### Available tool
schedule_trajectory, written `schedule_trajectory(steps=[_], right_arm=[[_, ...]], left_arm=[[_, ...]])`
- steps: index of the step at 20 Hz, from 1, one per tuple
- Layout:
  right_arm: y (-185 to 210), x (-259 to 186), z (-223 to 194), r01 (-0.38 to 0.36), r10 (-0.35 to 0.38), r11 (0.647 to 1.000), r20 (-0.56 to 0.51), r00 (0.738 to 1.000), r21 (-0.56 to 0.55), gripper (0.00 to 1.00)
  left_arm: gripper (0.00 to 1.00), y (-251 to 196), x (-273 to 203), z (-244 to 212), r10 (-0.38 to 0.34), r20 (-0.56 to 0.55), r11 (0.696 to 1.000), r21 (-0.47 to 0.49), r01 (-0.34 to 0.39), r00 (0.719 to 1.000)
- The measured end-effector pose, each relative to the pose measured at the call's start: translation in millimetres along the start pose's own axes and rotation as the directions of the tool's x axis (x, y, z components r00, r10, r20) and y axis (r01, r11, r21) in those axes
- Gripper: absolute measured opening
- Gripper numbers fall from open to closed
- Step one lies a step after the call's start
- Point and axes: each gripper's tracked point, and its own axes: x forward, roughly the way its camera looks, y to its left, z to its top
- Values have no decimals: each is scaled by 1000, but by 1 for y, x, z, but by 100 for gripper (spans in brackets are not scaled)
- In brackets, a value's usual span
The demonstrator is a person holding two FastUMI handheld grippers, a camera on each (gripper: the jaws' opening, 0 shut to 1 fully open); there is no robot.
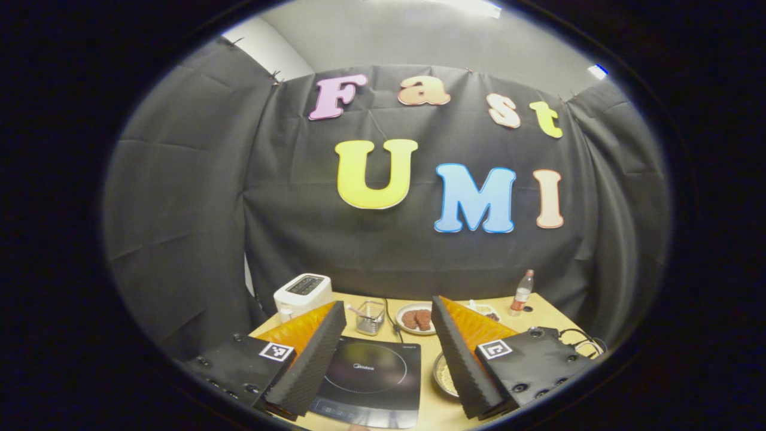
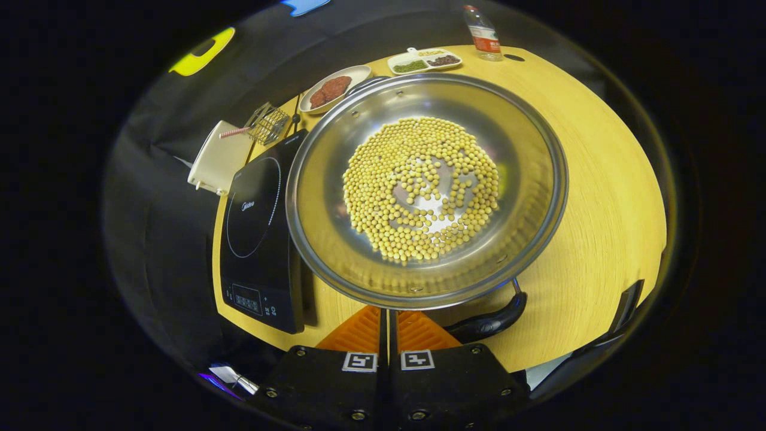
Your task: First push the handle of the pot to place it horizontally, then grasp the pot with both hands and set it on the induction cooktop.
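Right gripper view: right hand-held gripper (image 2: 388, 317) closed, pot (image 2: 426, 185) just ahead; left spread wide.

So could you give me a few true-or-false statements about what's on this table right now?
1. The round steel pot holds small yellow beans. True.
2. The pot sits on the black induction cooktop. False: it stands on the wooden table beside it.
3. The left gripper is open. True.
4. The right gripper is wide open. False: its fingers are together near the pot's rim.
5. The pot's black handle lies beside the right gripper. True.
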Motion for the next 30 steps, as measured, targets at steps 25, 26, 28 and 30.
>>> schedule_trajectory(steps=[25,26,28,30], right_arm=[[-94,-25,24,91,-95,991,41,995,95,0],[-100,-25,26,96,-100,991,41,994,94,0],[-112,-28,33,106,-110,990,42,993,88,0],[-122,-30,40,115,-119,990,45,992,83,0]], left_arm=[[93,-81,31,-16,-138,-66,990,26,140,988],[93,-86,33,-16,-134,-68,990,23,136,989],[93,-95,35,-17,-130,-70,991,19,132,989],[94,-104,38,-17,-129,-74,991,28,132,989]])
